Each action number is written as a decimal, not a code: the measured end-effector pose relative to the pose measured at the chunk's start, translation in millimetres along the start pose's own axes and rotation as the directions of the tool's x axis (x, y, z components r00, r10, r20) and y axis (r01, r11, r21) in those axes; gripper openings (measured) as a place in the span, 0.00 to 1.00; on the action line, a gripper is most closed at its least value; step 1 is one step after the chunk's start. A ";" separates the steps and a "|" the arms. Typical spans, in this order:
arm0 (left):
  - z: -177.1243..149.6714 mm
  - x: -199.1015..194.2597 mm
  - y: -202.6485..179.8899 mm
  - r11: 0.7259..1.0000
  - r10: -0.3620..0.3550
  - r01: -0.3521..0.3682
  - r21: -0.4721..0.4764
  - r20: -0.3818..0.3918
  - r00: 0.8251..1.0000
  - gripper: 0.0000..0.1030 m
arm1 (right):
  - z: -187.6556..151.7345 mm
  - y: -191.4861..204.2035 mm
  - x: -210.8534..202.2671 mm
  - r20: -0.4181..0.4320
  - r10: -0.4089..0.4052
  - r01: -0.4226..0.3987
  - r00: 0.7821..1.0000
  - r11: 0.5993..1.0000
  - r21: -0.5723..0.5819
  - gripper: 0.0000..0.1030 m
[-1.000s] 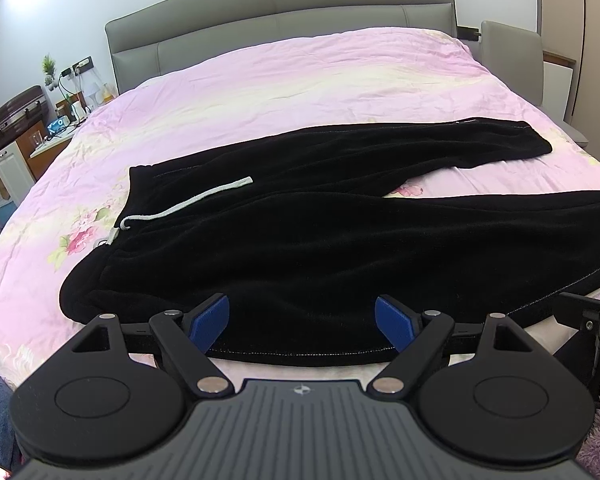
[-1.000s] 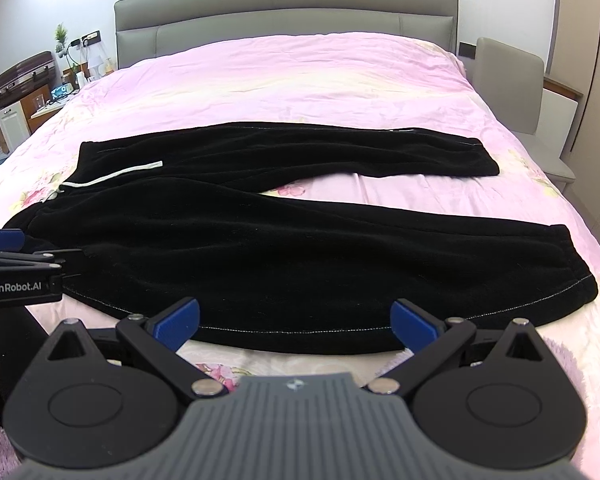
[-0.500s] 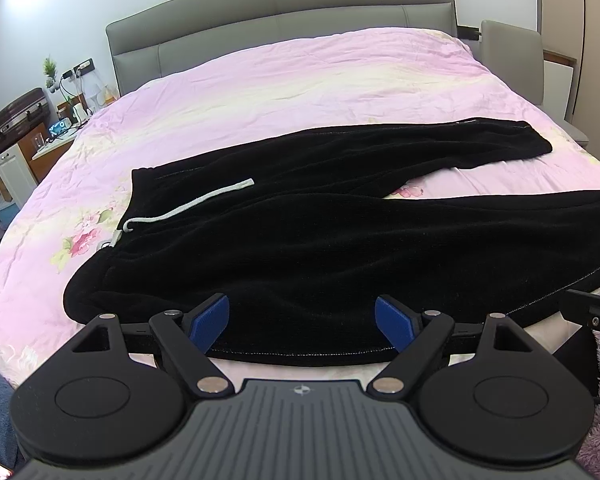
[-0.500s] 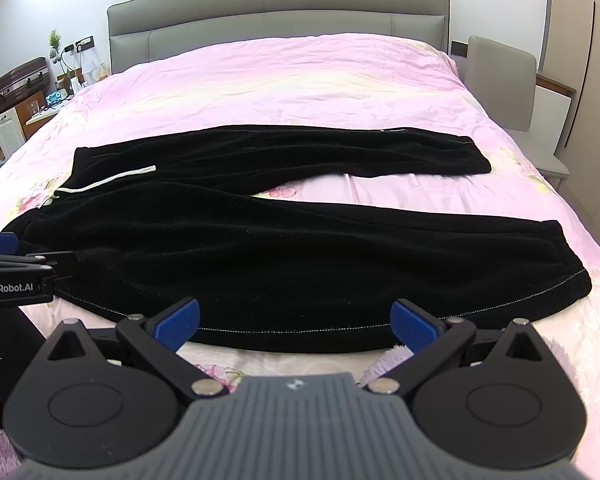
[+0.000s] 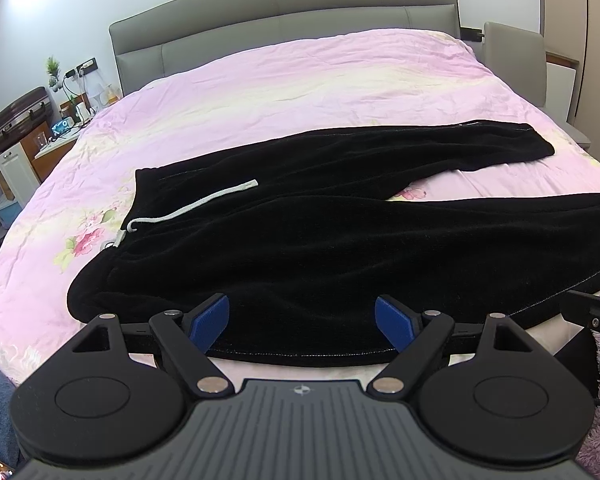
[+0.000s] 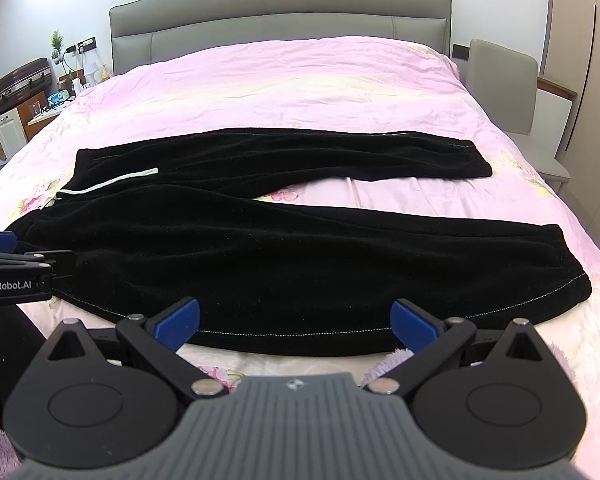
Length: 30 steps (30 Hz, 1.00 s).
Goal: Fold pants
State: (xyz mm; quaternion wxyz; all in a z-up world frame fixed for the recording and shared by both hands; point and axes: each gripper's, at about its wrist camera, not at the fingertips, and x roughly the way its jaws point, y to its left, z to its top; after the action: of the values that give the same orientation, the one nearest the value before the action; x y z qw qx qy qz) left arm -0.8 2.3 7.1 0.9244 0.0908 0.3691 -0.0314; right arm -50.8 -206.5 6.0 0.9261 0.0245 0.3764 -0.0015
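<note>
Left wrist view: black pants (image 5: 340, 232) lie spread flat on the pink floral bedspread (image 5: 300, 92), waistband toward the bed's left edge, both legs running toward the right edge. Far leg ends near the right side; near leg runs along the foot edge. White drawstring (image 5: 188, 210) lies loose across the waist area.

My left gripper (image 5: 302, 322) has its jaws wide apart, holding nothing, blue pads either side of the near hem seam at the seat end of the garment. Right gripper (image 6: 296, 320) likewise spread and empty, set over the same seam further down the near leg. From the right wrist view I can see the left unit's fingers (image 6: 4, 242) at the left margin, beside the waist corner.

Change over the last second: small. Both views have crept a little closer to the foot edge of the bed, the cloth has not shifted at all, and neither pair of jaws has begun to close. I read that as the approach phase continuing, no fold started.

Judgement: next step looks like pinching the near edge at two places and carrying the near leg over onto the far one. Fabric looks thick and plush, so it may bunch. Legs are splayed with bedspread showing between them, so alignment will need care
</note>
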 end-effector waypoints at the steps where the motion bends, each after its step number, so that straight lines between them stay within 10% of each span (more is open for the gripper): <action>1: 0.2 -0.3 0.4 1.000 0.000 0.000 -0.001 0.000 1.000 0.94 | 0.1 -0.3 0.2 0.000 0.001 -0.001 1.000 1.000 -0.001 0.95; 30: 16.7 5.5 26.2 0.991 0.071 -0.079 0.111 0.076 0.995 0.92 | -1.4 -31.8 33.4 -0.027 -0.017 0.017 0.999 1.000 -0.018 0.95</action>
State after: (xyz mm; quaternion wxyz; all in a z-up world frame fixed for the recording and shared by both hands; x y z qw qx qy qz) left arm 17.7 24.9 19.0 0.9309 0.1560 0.3297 -0.0209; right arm -28.5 -237.7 -19.7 0.9210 0.0129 0.3892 -0.0056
